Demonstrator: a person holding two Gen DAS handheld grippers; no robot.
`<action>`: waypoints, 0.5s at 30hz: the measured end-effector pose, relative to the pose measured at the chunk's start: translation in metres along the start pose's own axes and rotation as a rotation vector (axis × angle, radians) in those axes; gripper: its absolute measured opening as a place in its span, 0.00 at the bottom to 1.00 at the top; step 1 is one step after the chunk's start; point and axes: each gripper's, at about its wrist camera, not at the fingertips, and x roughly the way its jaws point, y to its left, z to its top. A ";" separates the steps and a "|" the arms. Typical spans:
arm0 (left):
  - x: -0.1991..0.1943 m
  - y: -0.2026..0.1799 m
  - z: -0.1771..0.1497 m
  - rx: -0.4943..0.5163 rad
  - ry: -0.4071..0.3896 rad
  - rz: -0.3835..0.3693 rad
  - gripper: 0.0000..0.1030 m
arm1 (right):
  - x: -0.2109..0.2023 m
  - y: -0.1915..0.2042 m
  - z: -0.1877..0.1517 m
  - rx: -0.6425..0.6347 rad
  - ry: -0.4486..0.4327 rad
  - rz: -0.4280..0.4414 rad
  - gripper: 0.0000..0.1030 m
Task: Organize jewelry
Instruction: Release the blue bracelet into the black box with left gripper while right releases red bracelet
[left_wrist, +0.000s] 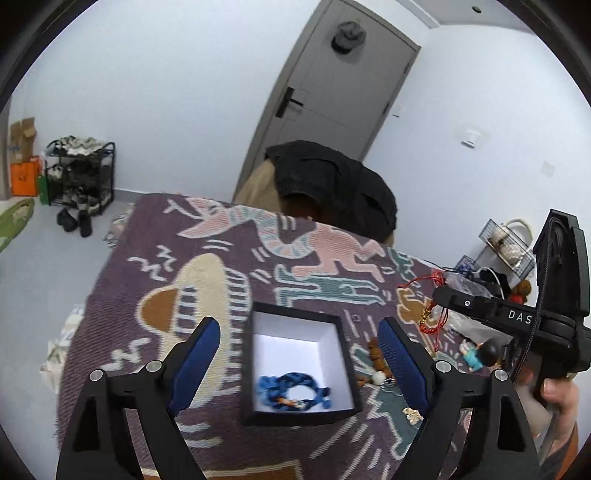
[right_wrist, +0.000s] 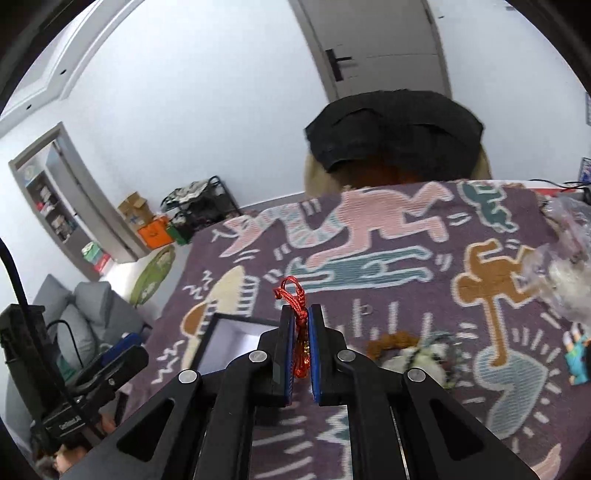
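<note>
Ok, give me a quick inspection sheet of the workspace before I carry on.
Surface: patterned purple blanket.
Job's things: open black box holding a blue bracelet; red cord bracelet clamped in the right gripper; bead pieces lie right of the box.
Clutter: small figurine, plastic bags.
Grippers: left gripper open, straddling the box; right shut on the cord.
Cables: black cable on the right gripper's handle.
Surroundings: grey door, shoe rack, dark jacket on a chair.
</note>
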 end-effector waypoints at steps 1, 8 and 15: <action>-0.003 0.004 0.000 -0.006 -0.003 0.003 0.85 | 0.003 0.005 -0.001 -0.003 0.008 0.011 0.08; -0.017 0.026 -0.003 -0.028 -0.011 0.039 0.85 | 0.023 0.040 -0.009 -0.036 0.056 0.099 0.09; -0.026 0.030 -0.002 -0.040 -0.036 0.034 0.85 | 0.011 0.049 -0.013 -0.043 0.014 0.104 0.90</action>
